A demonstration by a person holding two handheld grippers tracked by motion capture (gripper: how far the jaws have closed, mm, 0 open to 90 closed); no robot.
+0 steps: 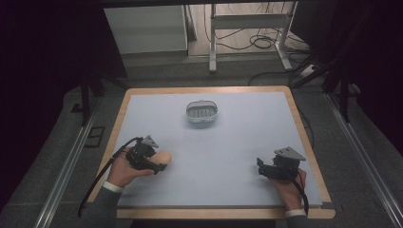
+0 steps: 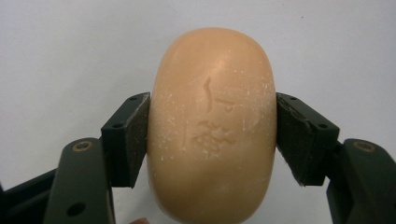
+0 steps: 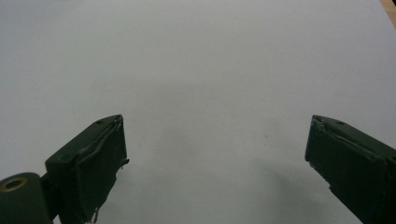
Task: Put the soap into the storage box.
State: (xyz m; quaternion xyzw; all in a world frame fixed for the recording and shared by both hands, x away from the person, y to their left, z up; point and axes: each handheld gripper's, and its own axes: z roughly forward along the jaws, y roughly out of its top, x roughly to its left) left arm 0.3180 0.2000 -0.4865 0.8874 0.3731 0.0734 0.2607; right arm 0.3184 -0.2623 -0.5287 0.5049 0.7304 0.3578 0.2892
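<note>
Near the soap dish (image 1: 202, 114), on my side of it and off to the left, I see my left gripper (image 1: 159, 164) pinching a bar of soap (image 1: 162, 157). In the left gripper view the two black jaws press against the long sides of the bar (image 2: 212, 126), one on each flank, with no gap between pad and soap. The soap is a rounded oval, peach-orange, smooth and a little glossy, with a faint stamped mark in the middle of its face and fine white flecks scattered across it. It sits over the pale blue mat (image 1: 228, 142) that covers the table; I cannot tell whether it touches the mat or is lifted just off it.

The soap dish itself is a small grey oval tray with a ribbed or slotted floor, standing on the mat toward the far edge, well apart from both grippers.

To the right of the dish and again on my side of it, my right gripper (image 1: 264, 167) rests low over the mat in my right hand (image 1: 290, 187). In the right gripper view its jaws stand spread wide with nothing but bare mat (image 3: 210, 93) between them.
</note>
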